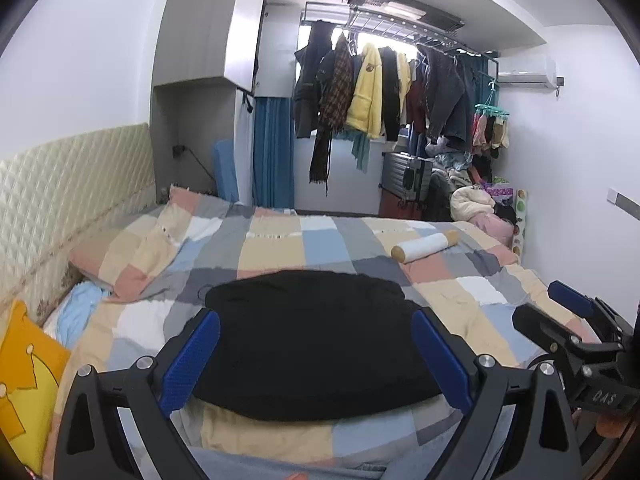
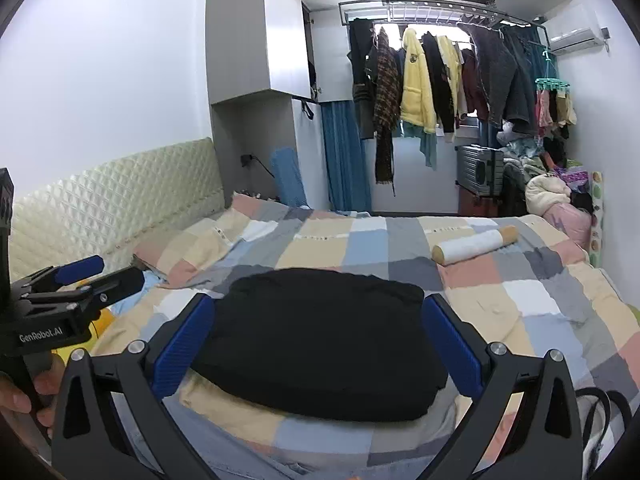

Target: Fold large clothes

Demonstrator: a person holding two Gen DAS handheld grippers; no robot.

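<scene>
A black garment (image 1: 316, 344) lies folded into a flat rectangle on the checked bedspread (image 1: 280, 248); it also shows in the right wrist view (image 2: 320, 340). My left gripper (image 1: 316, 320) is open and empty, held above the near side of the garment, its blue pads (image 1: 192, 360) on either side in view. My right gripper (image 2: 318, 308) is open and empty too, held over the same garment. Each gripper shows in the other's view: the right gripper (image 1: 560, 308) at the right edge, the left gripper (image 2: 104, 272) at the left edge.
A white roll with tan ends (image 1: 424, 246) lies on the bed behind the garment. A pillow (image 1: 132, 252) lies by the padded headboard (image 1: 60, 208). A yellow cushion (image 1: 28, 384) sits at the left. Hanging clothes (image 1: 384, 92), a suitcase (image 1: 404, 176) and piled laundry stand beyond the bed.
</scene>
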